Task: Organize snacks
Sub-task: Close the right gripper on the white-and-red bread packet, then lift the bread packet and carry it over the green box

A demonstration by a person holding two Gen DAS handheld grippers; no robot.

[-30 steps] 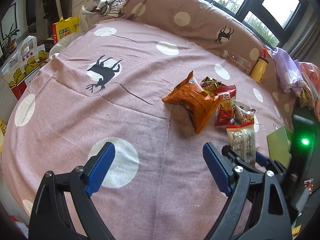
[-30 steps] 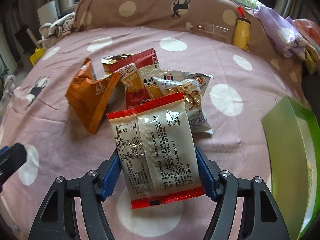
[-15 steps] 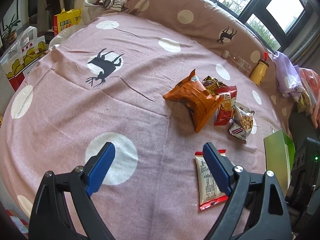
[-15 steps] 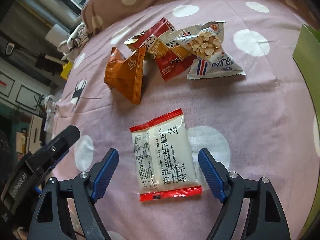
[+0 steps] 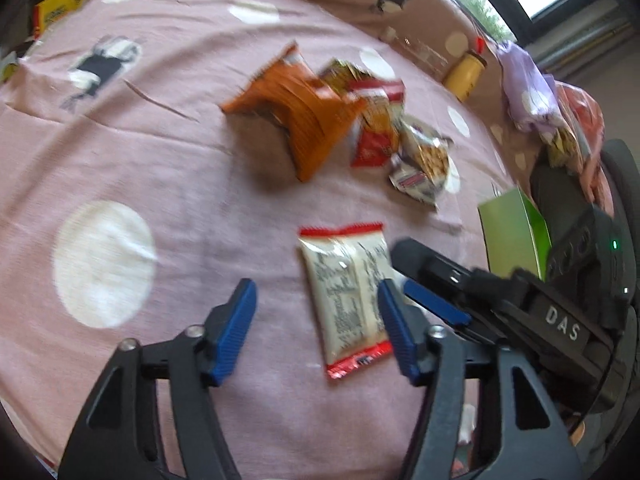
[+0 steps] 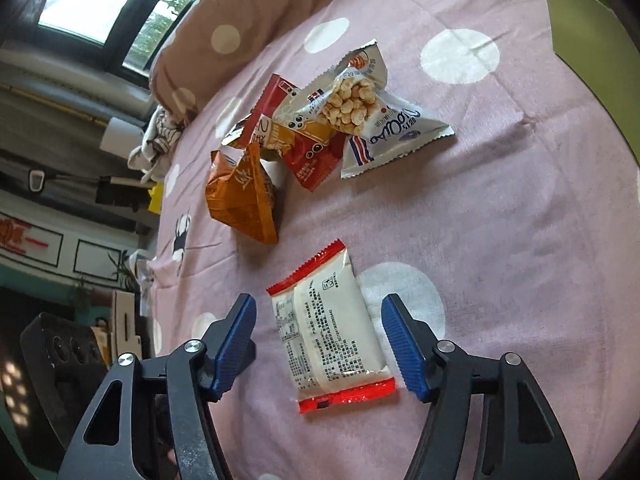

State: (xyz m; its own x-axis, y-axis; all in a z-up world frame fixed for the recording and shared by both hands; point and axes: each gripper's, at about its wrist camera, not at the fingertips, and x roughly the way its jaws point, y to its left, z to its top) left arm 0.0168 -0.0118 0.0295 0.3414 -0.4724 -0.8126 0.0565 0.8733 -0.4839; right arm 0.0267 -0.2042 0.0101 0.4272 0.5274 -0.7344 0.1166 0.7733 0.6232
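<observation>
A: Nearest items?

B: Right hand-held gripper (image 6: 318, 348) spread wide, gripping nothing. The white packet with red ends (image 6: 329, 334) lies flat on the bed cover (image 6: 500, 240) between its blue pads, apart from both. Left hand-held gripper (image 5: 316, 326) likewise wide and empty, the same packet (image 5: 346, 298) ahead of its right pad.

A: Containers?

B: One green box (image 5: 510, 232) at the cover's right side; contents not visible.

A: Farther out?

B: Orange bag (image 6: 244, 200), red packet (image 6: 308, 152) and puffed-snack packet (image 6: 360, 108) clustered, overlapping. Bare cover between cluster and white packet. Yellow bottle (image 5: 464, 74) against the far bolster (image 5: 420, 4).
</observation>
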